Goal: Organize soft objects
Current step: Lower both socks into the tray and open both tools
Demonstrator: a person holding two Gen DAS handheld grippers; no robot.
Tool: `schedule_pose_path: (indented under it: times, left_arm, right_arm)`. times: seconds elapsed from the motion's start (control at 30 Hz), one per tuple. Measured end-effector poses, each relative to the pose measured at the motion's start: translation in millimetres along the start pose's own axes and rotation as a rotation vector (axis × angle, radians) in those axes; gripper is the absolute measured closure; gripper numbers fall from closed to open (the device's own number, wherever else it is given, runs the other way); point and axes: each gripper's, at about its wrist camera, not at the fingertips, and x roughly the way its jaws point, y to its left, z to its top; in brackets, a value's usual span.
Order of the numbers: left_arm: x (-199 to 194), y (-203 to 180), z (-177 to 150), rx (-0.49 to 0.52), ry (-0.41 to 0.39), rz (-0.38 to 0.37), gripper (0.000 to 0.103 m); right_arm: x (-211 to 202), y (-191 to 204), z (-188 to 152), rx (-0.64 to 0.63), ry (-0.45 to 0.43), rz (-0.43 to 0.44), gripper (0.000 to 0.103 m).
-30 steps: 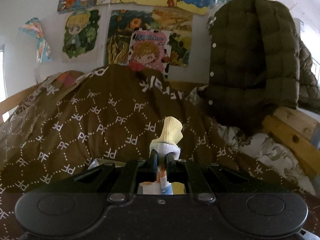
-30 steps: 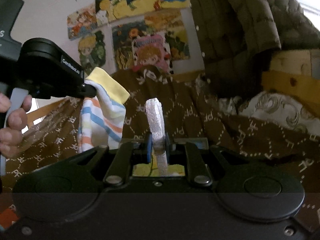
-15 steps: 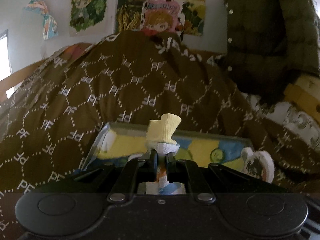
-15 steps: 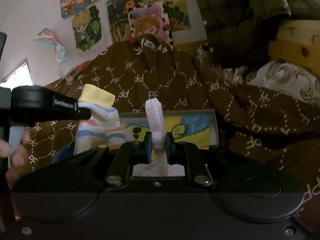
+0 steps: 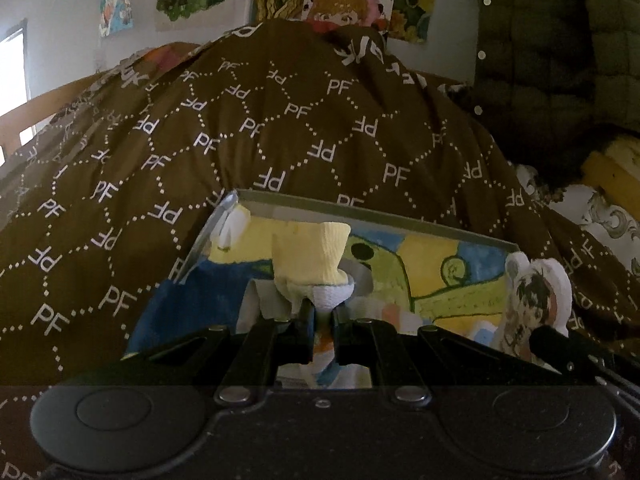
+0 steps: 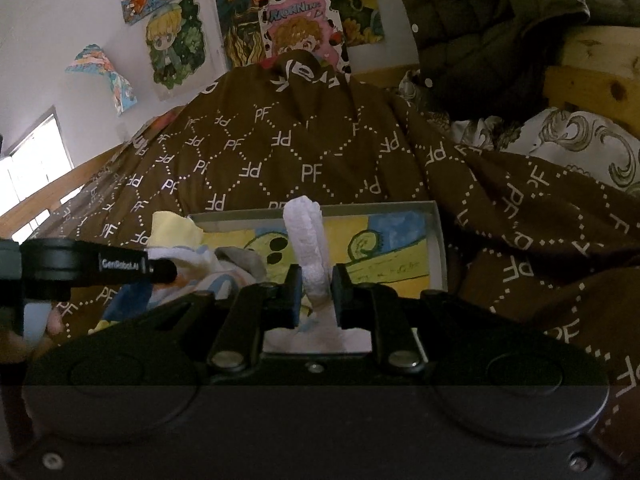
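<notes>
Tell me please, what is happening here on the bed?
A person holds a gripper in each hand above a shallow box with a painted bottom, which lies on a brown quilt. The left gripper is shut on a striped sock with a yellow cuff. The right gripper is shut on a fluffy white sock. Both socks hang over the box.

This was a bedroom in a home. A brown quilted duvet printed with white "PF" letters and dotted diamonds (image 6: 304,160) lay heaped over a pale wooden bed frame (image 6: 592,76). Hand-coloured cartoon drawings on paper (image 6: 176,40) were stuck to the white wall, and a dark olive padded jacket (image 6: 480,20) hung beside them.
</notes>
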Motion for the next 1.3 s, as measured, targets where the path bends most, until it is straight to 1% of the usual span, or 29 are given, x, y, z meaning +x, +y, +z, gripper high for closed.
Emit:
schedule_pose_path:
  times: [0.17, 0.3, 0.37, 0.6, 0.67, 0.7, 0.73, 0.77, 0.8, 0.87, 0.9, 0.97, 1.0, 1.07, 1.1, 1.17, 1.23, 1.3]
  left_arm:
    - [-4.9, 5.8, -3.9, -0.031, 0.017, 0.004, 0.09]
    - [-13.2, 9.7, -5.2, -0.047, 0.027, 0.006, 0.089]
    - [-18.7, 9.9, -4.1, -0.038, 0.024, 0.006, 0.087]
    - [-38.5, 5.5, 2.6, -0.02, 0.011, 0.008, 0.086]
    - [-45.3, 2.9, 5.0, -0.014, 0.005, 0.008, 0.084]
    - [-48.9, 1.6, 5.8, -0.011, 0.001, 0.007, 0.082]
    - [-53.4, -0.2, 7.2, -0.009, -0.006, 0.008, 0.08]
    - [-57.6, -1.9, 8.3, -0.008, -0.013, 0.009, 0.074]
    - [-63.0, -3.3, 9.5, -0.011, -0.023, 0.007, 0.072]
    - [-73.1, -5.6, 11.1, -0.014, -0.043, 0.006, 0.062]
    - [-78.4, -7.4, 12.2, -0.014, -0.055, 0.008, 0.059]
    - [-89.4, -10.5, 15.5, -0.015, -0.084, 0.009, 0.048]
    - [-94.7, -12.0, 17.5, -0.017, -0.1, 0.009, 0.046]
    - [-105.1, -14.2, 21.0, -0.025, -0.126, 0.008, 0.037]
    - [-110.5, -15.3, 22.7, -0.03, -0.14, 0.009, 0.034]
    - [-120.6, -17.2, 25.1, -0.039, -0.17, 0.019, 0.022]
    - [-132.2, -18.0, 25.1, -0.044, -0.201, 0.032, 0.015]
    - [-142.9, -18.3, 24.0, -0.045, -0.226, 0.043, 0.008]
  right_arm:
    - [-2.2, 0.0, 2.5, 0.001, 0.003, -0.004, 0.088]
    - [-3.6, -1.7, 3.6, 0.006, 0.008, -0.006, 0.085]
    - [-6.4, -2.2, 5.2, 0.011, 0.004, -0.006, 0.082]
    - [-22.0, -3.0, 11.8, 0.013, -0.021, -0.001, 0.076]
    - [-28.6, -4.8, 14.5, 0.019, -0.03, 0.003, 0.071]
    - [-32.1, -5.6, 16.1, 0.021, -0.033, 0.005, 0.069]
    - [-36.0, -6.7, 17.8, 0.024, -0.038, 0.007, 0.067]
    - [-40.9, -7.9, 19.9, 0.028, -0.046, 0.009, 0.064]
    - [-45.6, -8.9, 22.0, 0.032, -0.052, 0.01, 0.062]
    - [-56.3, -11.5, 26.8, 0.04, -0.07, 0.015, 0.056]
    - [-61.0, -12.9, 29.2, 0.043, -0.078, 0.019, 0.055]
    - [-72.9, -15.7, 35.3, 0.048, -0.095, 0.016, 0.054]
    - [-79.3, -17.3, 38.4, 0.049, -0.105, 0.018, 0.052]
    - [-91.3, -20.6, 44.6, 0.052, -0.126, 0.02, 0.047]
    - [-96.7, -22.4, 47.8, 0.053, -0.134, 0.021, 0.046]
    - [-108.0, -24.9, 53.5, 0.055, -0.151, 0.024, 0.041]
    - [-120.8, -27.5, 59.8, 0.059, -0.17, 0.027, 0.037]
    - [-131.8, -28.8, 64.1, 0.063, -0.186, 0.025, 0.036]
